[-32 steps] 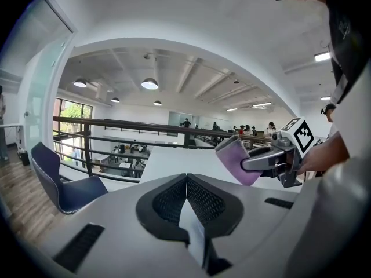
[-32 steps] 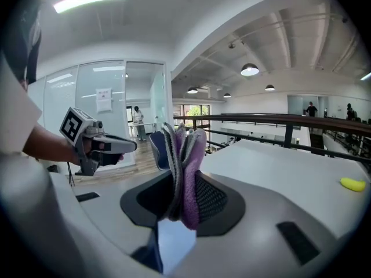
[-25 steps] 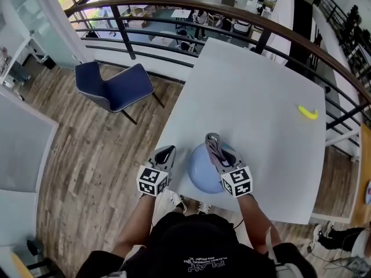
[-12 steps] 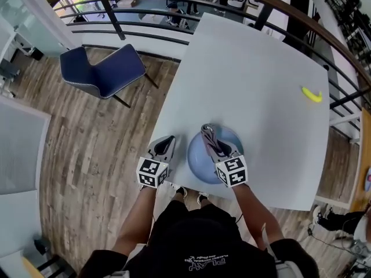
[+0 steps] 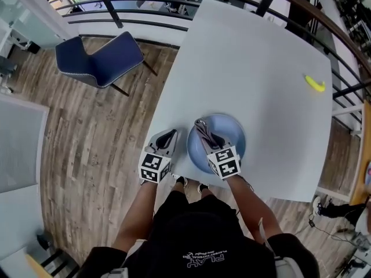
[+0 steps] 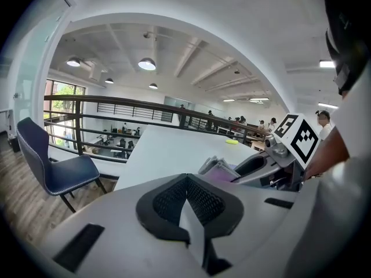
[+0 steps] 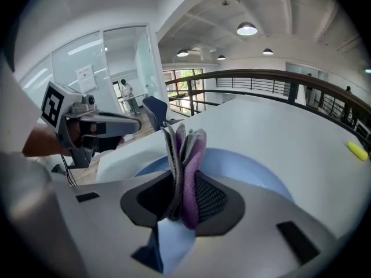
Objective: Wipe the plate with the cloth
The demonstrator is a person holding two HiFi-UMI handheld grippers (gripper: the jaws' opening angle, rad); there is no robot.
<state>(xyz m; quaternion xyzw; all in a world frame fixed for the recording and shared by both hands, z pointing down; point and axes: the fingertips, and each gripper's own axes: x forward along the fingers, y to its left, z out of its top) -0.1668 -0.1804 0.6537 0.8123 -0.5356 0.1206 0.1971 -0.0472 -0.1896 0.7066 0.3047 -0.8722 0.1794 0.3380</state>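
A light blue plate [image 5: 232, 133] lies near the front edge of the white table [image 5: 249, 68]. My right gripper [image 5: 206, 133] hovers over the plate's left part, shut on a folded grey and purple cloth [image 7: 185, 155] that sticks up between its jaws, with the plate [image 7: 243, 164] just beyond. The cloth [image 5: 204, 130] shows above the plate in the head view. My left gripper [image 5: 165, 143] is at the table's front left edge beside the plate, shut with nothing in it. In the left gripper view its jaws meet and the right gripper [image 6: 232, 168] with the cloth [image 6: 215, 168] is at right.
A yellow banana [image 5: 315, 84] lies at the table's far right. A blue chair [image 5: 98, 59] stands on the wood floor to the left. A dark railing [image 5: 301, 13] runs behind the table, with a drop to a lower floor beyond.
The view has shifted; both grippers sit slightly lower and left in the picture. My right gripper with the cloth has edged toward the plate's left part. The left gripper stays beside the plate.
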